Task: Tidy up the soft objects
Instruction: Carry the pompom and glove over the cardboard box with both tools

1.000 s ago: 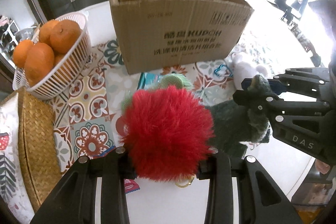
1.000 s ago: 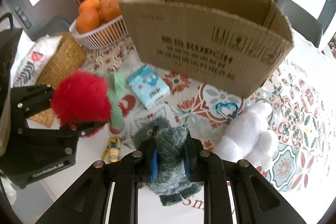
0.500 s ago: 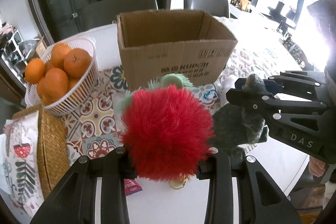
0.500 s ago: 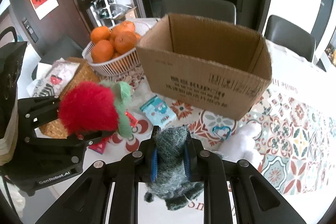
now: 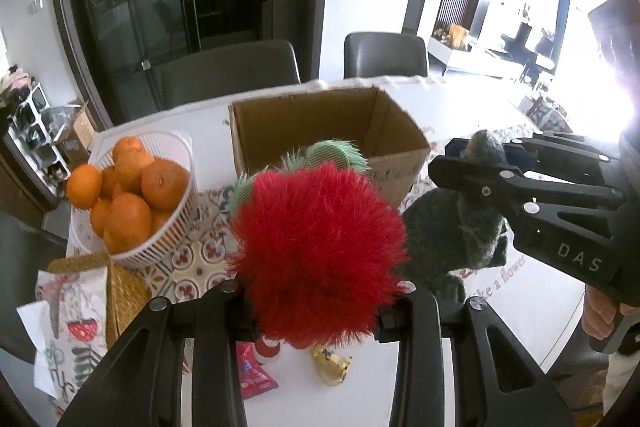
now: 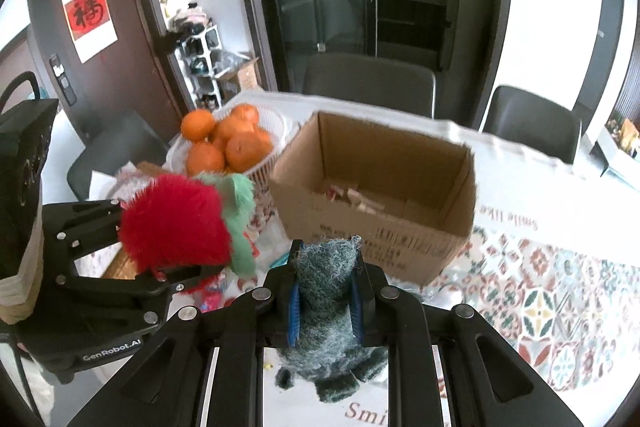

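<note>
My left gripper (image 5: 316, 299) is shut on a fluffy red strawberry toy (image 5: 320, 251) with green leaves, held well above the table; the toy also shows in the right wrist view (image 6: 172, 223). My right gripper (image 6: 325, 291) is shut on a dark grey-green plush toy (image 6: 326, 311), which hangs from the fingers; the plush also shows in the left wrist view (image 5: 452, 239). An open cardboard box (image 5: 328, 131) stands beyond and below both toys; the right wrist view looks into the box (image 6: 384, 183), with some small things on its floor.
A white basket of oranges (image 5: 132, 203) stands left of the box. A woven mat (image 5: 120, 291) and a printed bag (image 5: 68, 339) lie at the left. Small packets and a yellow trinket (image 5: 332, 367) lie on the table below. Chairs (image 6: 368, 83) stand behind the patterned tablecloth (image 6: 540, 291).
Both grippers have risen with their toys. The box and basket now look lower and farther, and the box's inside has come into view.
</note>
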### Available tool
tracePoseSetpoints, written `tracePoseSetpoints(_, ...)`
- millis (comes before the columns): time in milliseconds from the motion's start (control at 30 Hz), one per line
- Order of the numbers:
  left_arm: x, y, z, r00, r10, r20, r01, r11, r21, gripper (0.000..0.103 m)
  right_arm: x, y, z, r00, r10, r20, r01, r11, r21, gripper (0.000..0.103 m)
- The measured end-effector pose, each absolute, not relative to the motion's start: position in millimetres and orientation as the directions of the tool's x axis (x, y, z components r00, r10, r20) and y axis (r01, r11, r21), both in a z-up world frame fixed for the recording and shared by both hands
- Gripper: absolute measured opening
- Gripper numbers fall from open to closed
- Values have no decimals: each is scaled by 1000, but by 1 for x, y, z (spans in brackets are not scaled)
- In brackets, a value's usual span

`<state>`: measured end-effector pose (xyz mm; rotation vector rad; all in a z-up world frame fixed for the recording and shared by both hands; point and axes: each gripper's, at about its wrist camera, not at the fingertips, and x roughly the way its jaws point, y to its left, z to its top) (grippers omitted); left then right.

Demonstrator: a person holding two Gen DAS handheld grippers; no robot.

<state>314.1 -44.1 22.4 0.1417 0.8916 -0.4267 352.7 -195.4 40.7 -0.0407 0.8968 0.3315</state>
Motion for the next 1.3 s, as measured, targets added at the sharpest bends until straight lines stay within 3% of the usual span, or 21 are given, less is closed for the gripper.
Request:
tracePoseSetpoints(667, 358, -56, 73, 587, -322, -743, 415, 907, -65, 37, 394, -208, 110, 698, 253, -670, -257, 962, 95, 20)
tracePoseSetpoints(1300, 438, -75, 40, 537, -342, -771, 413, 904, -113, 37, 468, -226, 77, 665, 255, -702, -218, 965, 144, 20)
